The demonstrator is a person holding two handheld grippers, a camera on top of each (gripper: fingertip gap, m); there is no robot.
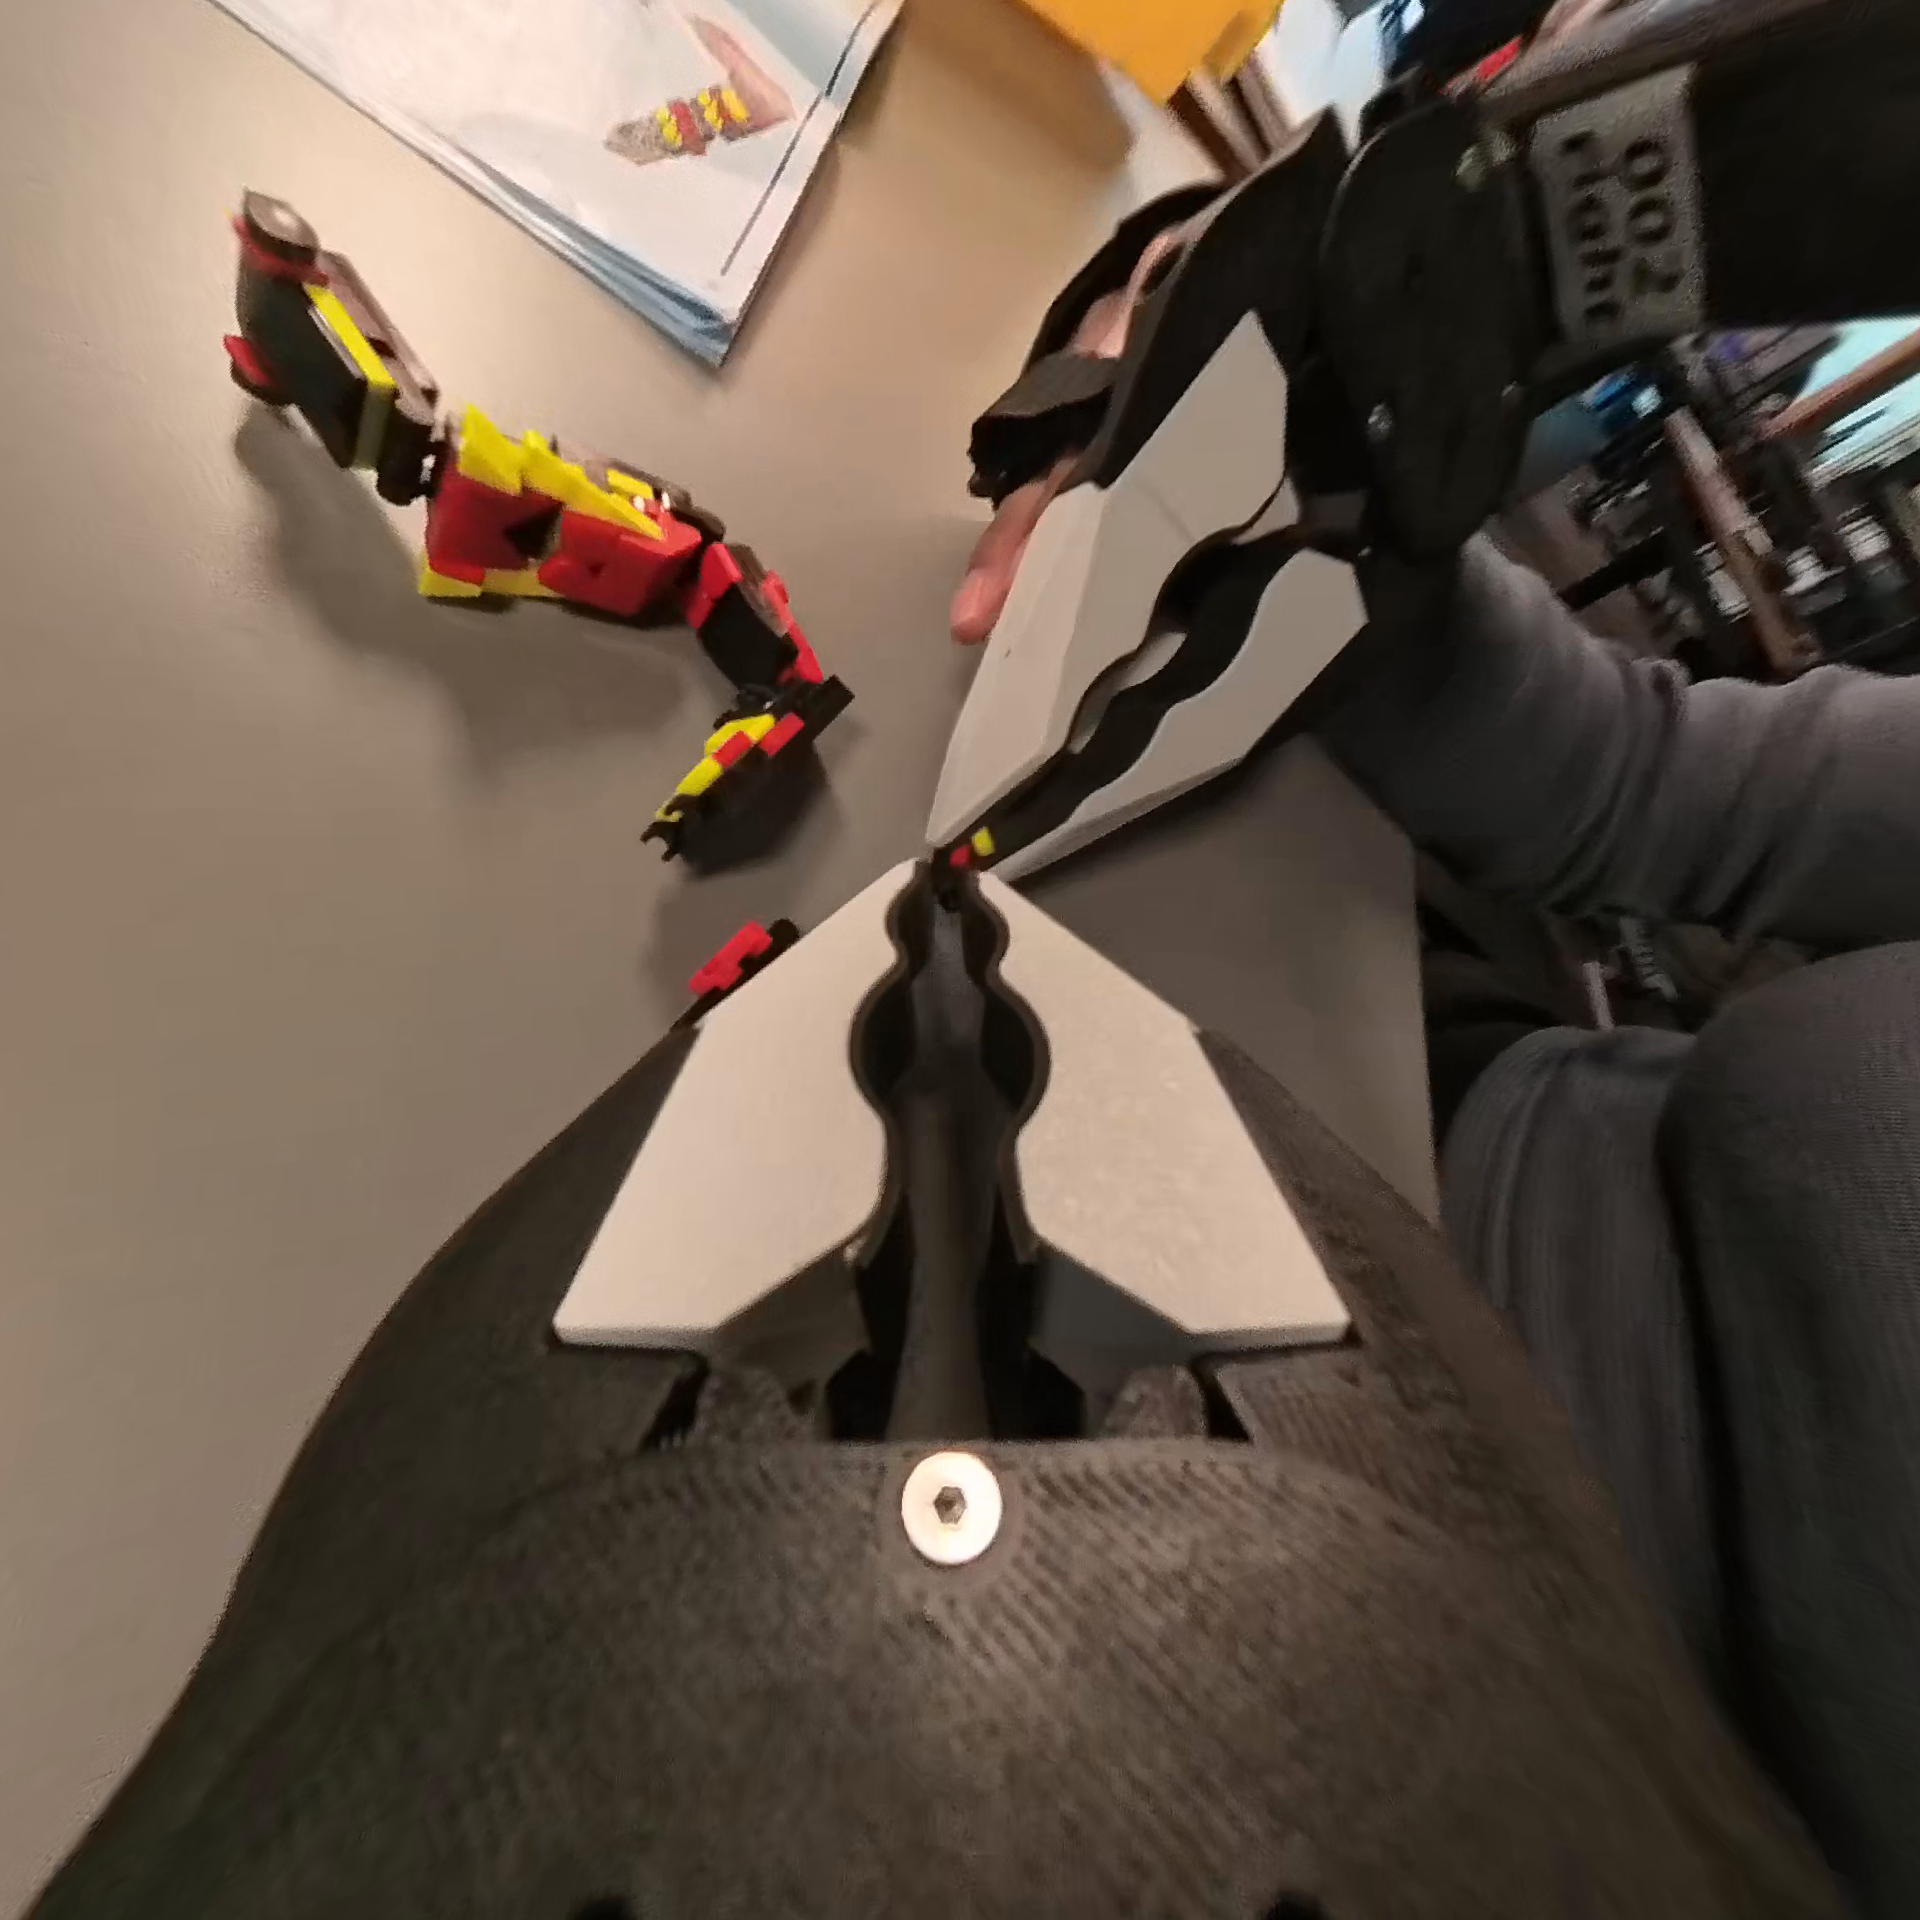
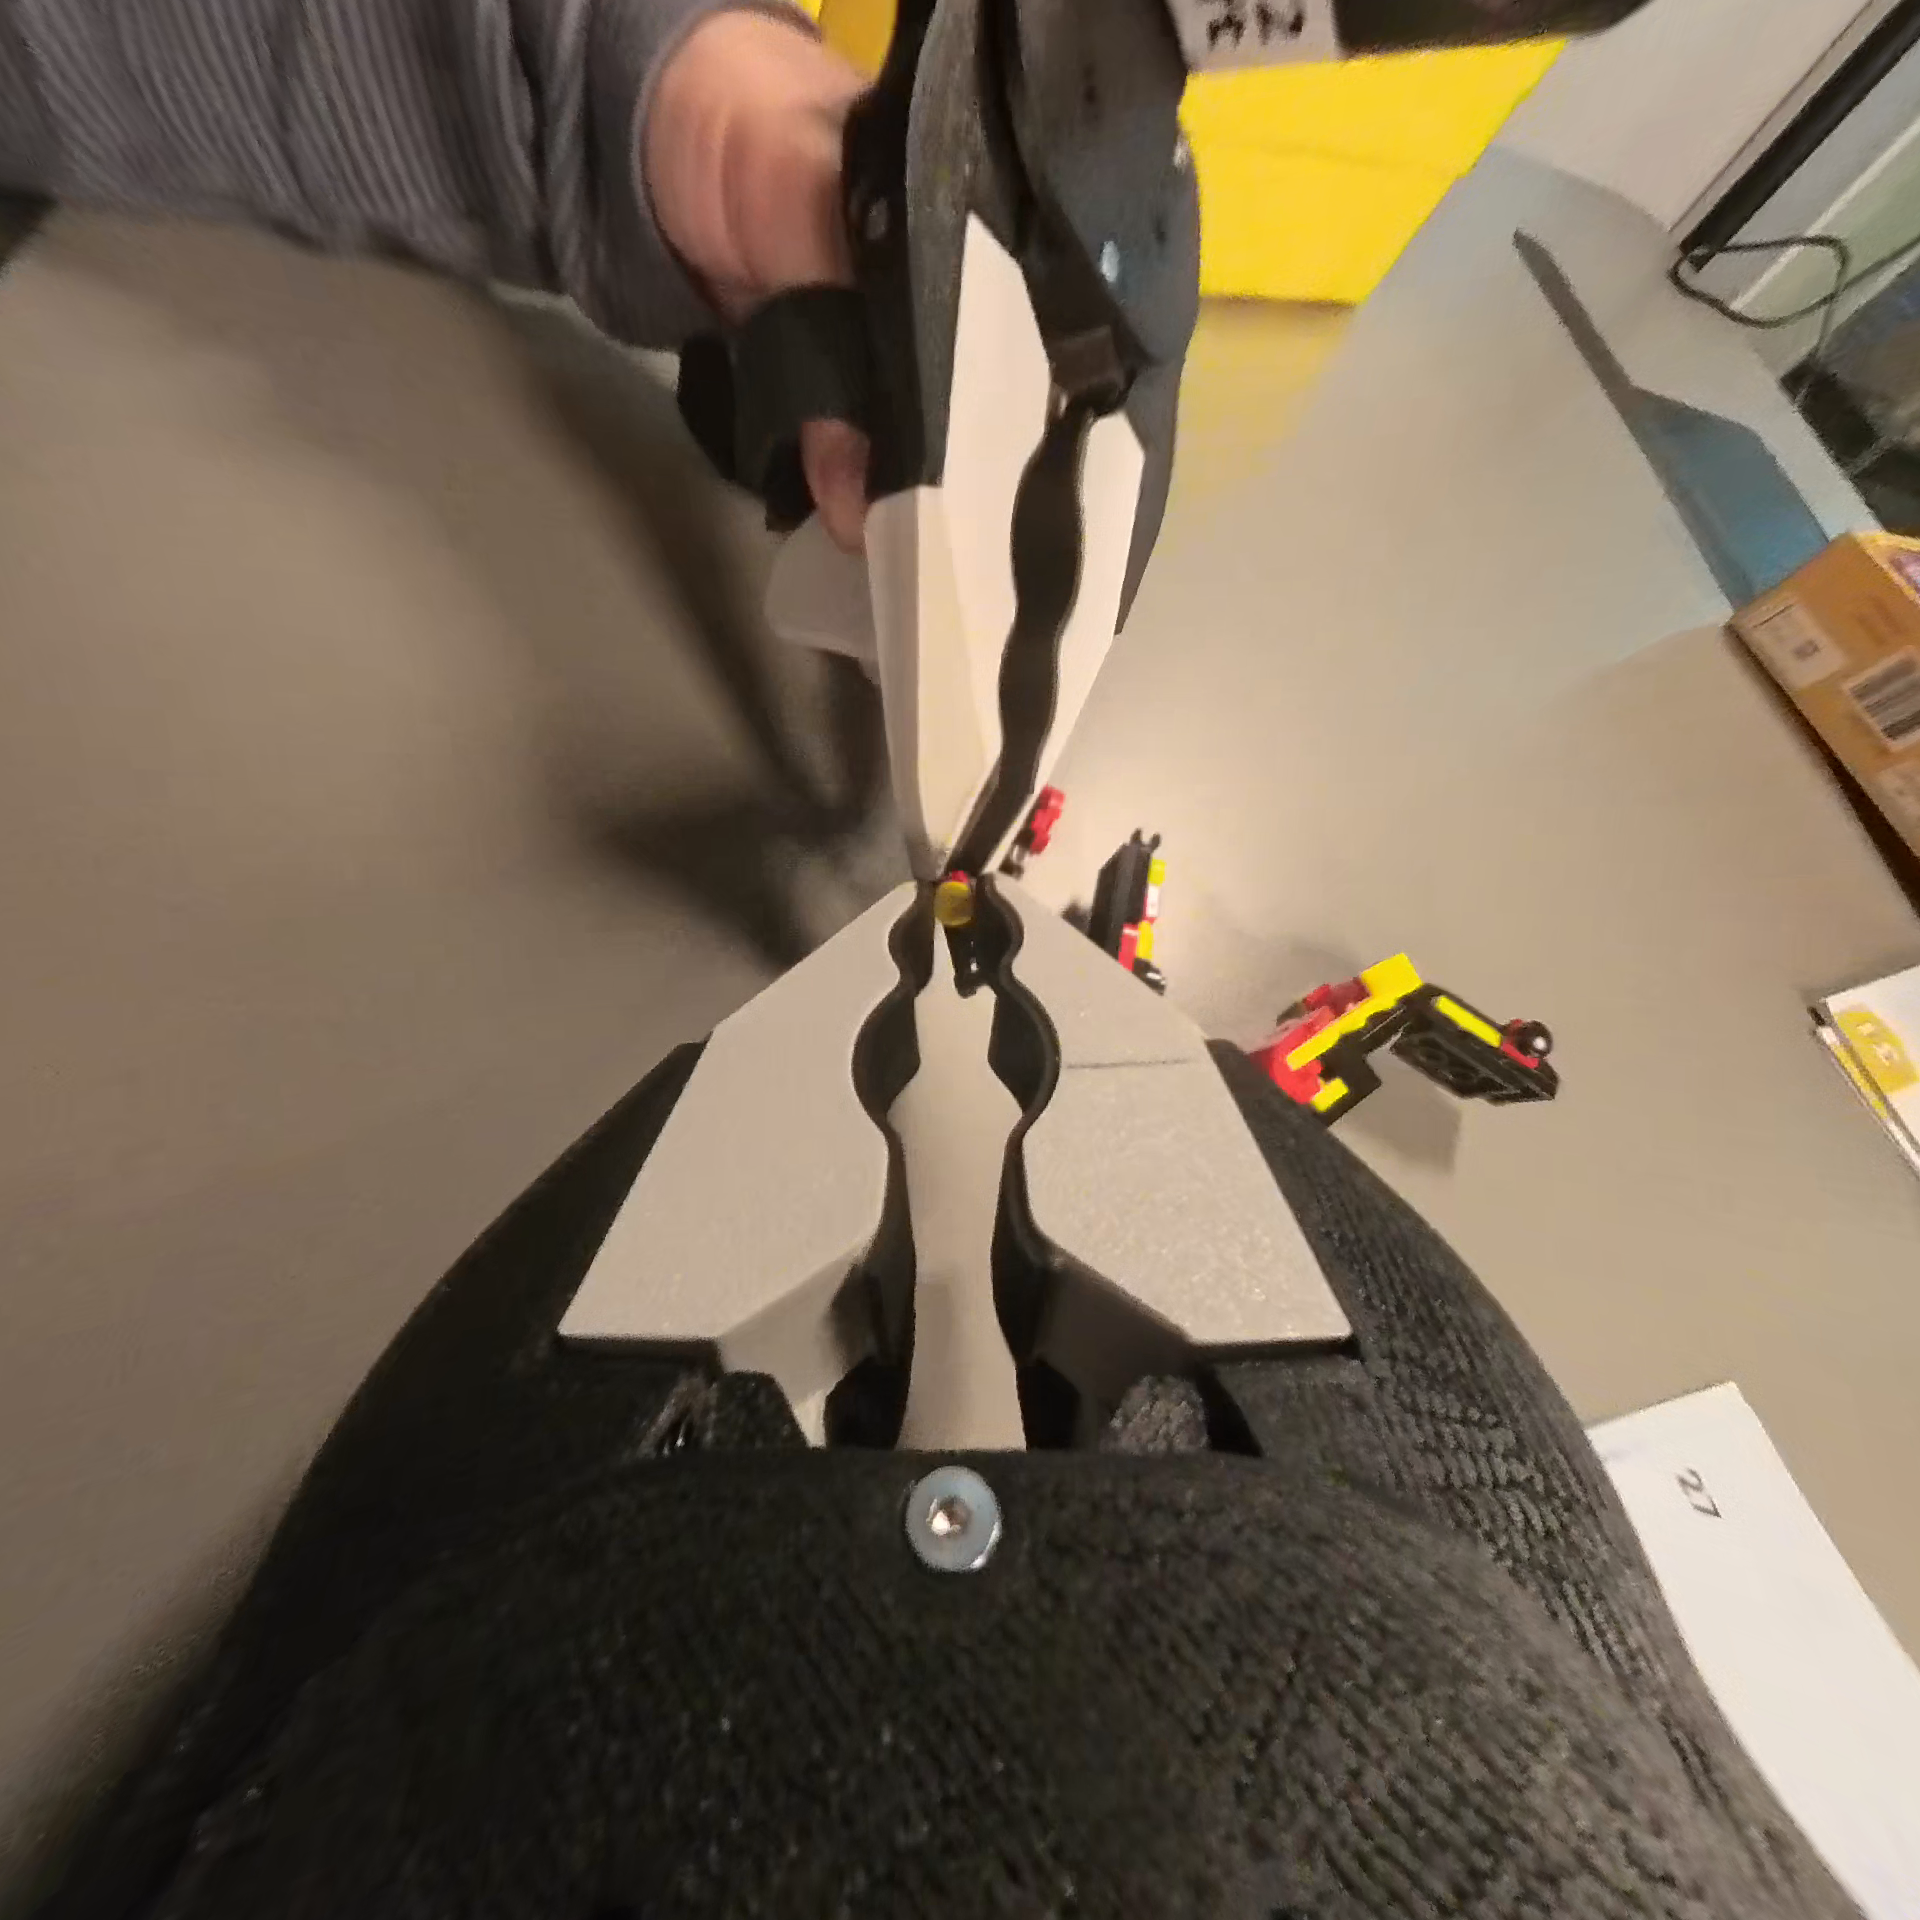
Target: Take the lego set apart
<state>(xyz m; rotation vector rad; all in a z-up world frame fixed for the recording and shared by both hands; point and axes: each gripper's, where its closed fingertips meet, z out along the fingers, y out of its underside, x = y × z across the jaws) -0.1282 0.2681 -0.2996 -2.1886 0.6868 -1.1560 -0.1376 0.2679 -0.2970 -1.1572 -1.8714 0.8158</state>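
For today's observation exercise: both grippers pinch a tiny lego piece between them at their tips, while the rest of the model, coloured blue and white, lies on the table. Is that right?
Not quite. The left gripper and right gripper do pinch the tiny lego piece tip to tip, but the lego model on the table is red, yellow and black, as the left wrist view shows.
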